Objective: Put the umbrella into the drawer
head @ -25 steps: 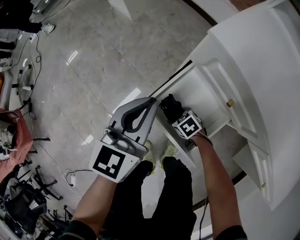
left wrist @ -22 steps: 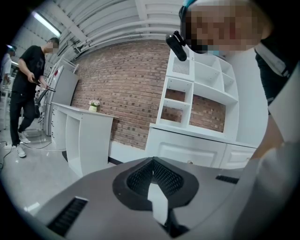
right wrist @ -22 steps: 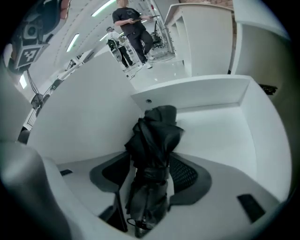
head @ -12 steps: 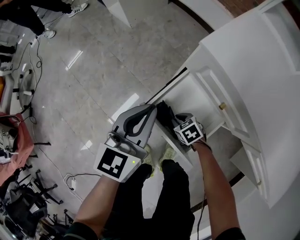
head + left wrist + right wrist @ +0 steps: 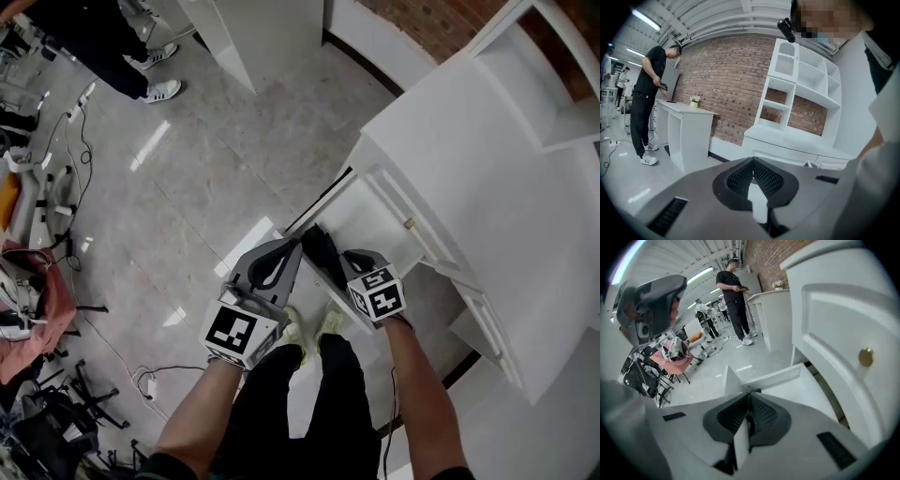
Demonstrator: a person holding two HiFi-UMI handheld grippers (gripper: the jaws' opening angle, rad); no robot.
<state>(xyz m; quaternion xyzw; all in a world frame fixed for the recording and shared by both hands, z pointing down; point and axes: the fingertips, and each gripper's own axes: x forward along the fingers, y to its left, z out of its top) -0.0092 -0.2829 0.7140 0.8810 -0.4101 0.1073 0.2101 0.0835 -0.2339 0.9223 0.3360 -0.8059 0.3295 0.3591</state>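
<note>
The white cabinet's drawer (image 5: 373, 212) stands pulled out over the floor. A dark folded thing, apparently the umbrella (image 5: 319, 247), lies at the drawer's near end, partly hidden by my right gripper (image 5: 340, 256). That gripper hangs above the drawer and points steeply down. In the right gripper view its jaws (image 5: 749, 393) are shut with nothing between them, over the white drawer (image 5: 802, 389). My left gripper (image 5: 298, 243) hovers just left of the drawer, over the floor. It is shut and holds nothing (image 5: 752, 160).
The cabinet front with a brass knob (image 5: 409, 224) (image 5: 866, 357) rises right of the drawer. A white stand (image 5: 255, 37) and a standing person (image 5: 734, 296) are beyond it. Cables and chairs (image 5: 37, 281) crowd the left floor. My legs and shoes (image 5: 302, 330) are beneath the grippers.
My right gripper has risen out of the drawer, away from the dark thing at its tips. The left gripper rose a little. The whole view has pulled back from the cabinet.
</note>
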